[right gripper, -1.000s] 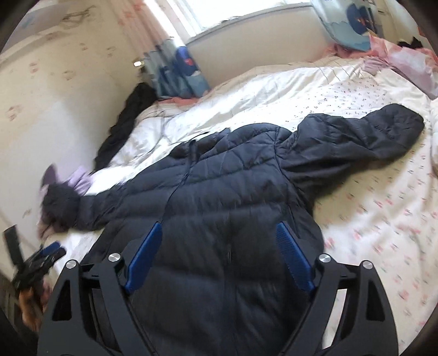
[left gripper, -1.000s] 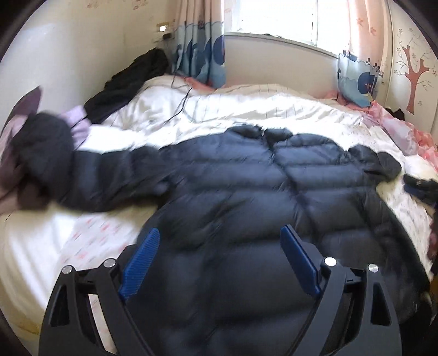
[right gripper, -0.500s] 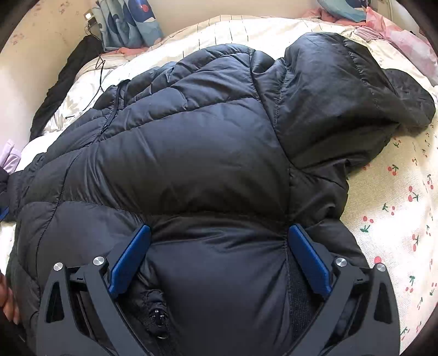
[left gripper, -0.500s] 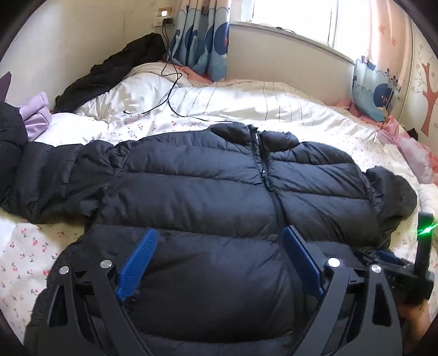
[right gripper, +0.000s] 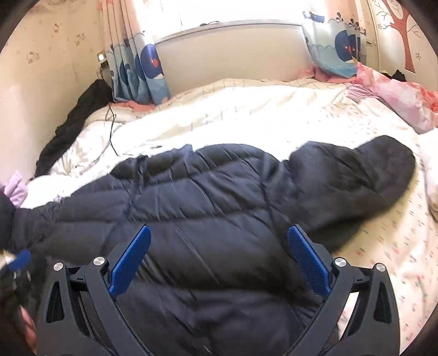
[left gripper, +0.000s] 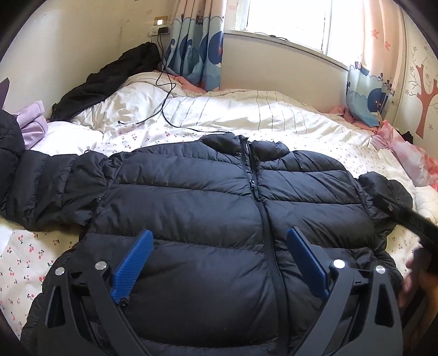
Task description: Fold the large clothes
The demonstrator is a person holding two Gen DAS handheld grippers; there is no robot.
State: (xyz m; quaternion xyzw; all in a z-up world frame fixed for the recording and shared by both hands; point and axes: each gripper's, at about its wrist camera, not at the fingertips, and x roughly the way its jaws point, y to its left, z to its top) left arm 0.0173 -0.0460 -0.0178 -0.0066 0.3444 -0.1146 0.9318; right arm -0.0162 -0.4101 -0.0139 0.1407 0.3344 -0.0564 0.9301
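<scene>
Spread flat across the frame's middle on the cherry-print white bedsheet (left gripper: 24, 249): black quilted puffer jacket (left gripper: 208, 208), zipped. Left gripper (left gripper: 219, 263) opening wider, right gripper (right gripper: 219, 263) fully spread, both empty after lowering closer. Laid out, unfolded yet.

I see the jacket (left gripper: 191, 191) spread flat on the bed (left gripper: 273, 120), front up, collar toward the far side; one sleeve (left gripper: 41, 186) runs out left, the other sleeve (right gripper: 356, 175) lies right. My left gripper (left gripper: 219, 263) hangs over the near hem, left of the zipper (left gripper: 262, 219) — my right gripper (right gripper: 219, 260) over the jacket's right half. Beyond the collar a cable (left gripper: 164, 90) trails across the quilt; a dark garment (left gripper: 109, 79) lies far left by the wall; the window (left gripper: 287, 22) stands behind the bed.
</scene>
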